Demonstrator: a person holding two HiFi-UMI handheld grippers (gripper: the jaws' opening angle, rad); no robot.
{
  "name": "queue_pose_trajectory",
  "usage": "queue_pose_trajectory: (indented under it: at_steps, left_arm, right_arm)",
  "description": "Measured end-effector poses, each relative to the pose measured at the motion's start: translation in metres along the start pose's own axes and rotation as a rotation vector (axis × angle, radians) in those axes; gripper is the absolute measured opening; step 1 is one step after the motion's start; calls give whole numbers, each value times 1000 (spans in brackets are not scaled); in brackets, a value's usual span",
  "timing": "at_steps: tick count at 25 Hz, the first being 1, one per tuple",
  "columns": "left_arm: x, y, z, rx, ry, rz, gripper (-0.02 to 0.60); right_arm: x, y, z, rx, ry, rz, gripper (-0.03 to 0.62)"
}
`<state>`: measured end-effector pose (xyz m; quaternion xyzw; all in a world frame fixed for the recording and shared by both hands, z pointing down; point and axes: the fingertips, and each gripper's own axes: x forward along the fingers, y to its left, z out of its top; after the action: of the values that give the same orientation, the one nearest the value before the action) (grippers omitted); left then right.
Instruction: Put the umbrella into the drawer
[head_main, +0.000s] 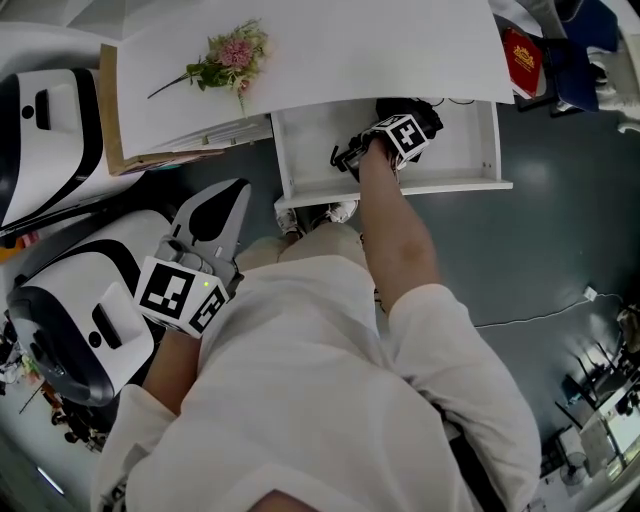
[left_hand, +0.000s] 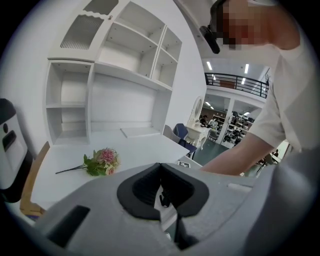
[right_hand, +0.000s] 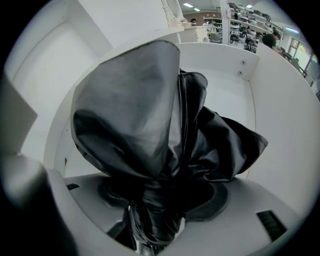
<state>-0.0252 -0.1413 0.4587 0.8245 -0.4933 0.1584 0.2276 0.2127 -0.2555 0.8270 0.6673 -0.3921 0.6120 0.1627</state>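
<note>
To my left stand two white-and-black machines (head_main: 60, 330), and my left gripper (head_main: 222, 205) hangs just above the nearer one, tilted a little downward toward the desk (head_main: 350, 50); its jaws are closed tip to tip and hold nothing, only the hollow between the dark pads (left_hand: 137, 187) showing in the left gripper view; ahead of it, on the white desk top, lies a sprig of pink flowers (head_main: 228, 58) with its stem pointing left, and white shelves (left_hand: 125, 60) rise behind it; further right the drawer (head_main: 300, 160) stands pulled out from under the desk edge, above a dark grey floor (head_main: 540, 260); my right arm reaches down into it, and my right gripper (right_hand: 160, 200) points steeply down near the drawer's middle; its jaws stand fairly wide, clamped on the gathered neck of the black umbrella (right_hand: 150, 115), pads pressed into the folded fabric on both sides; the loose cloth billows out past the jaws toward the drawer's white back wall; the umbrella sits within the drawer's walls, in my grip; whether it touches the bottom I cannot tell.
</note>
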Motion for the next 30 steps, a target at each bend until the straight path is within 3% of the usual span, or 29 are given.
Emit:
queue_pose_trajectory:
  at_steps: [4,8,25,30]
  left_arm:
    - [-15,12,-6,-22,-7,15,14]
    - [-21,22,-13,-22,-14,-3,14]
    - [-40,25,-2,-20,-134,-104,14]
    - [-47,37,-10,-46,-139,-113,14]
  right_arm:
    - [-1,5,1,27,-13,59,307]
    - [-6,17,2,-19,4,152,399]
    - [-91,22,24,-57,-133,278,400]
    - [-117,31,30,-70,-185,347,363]
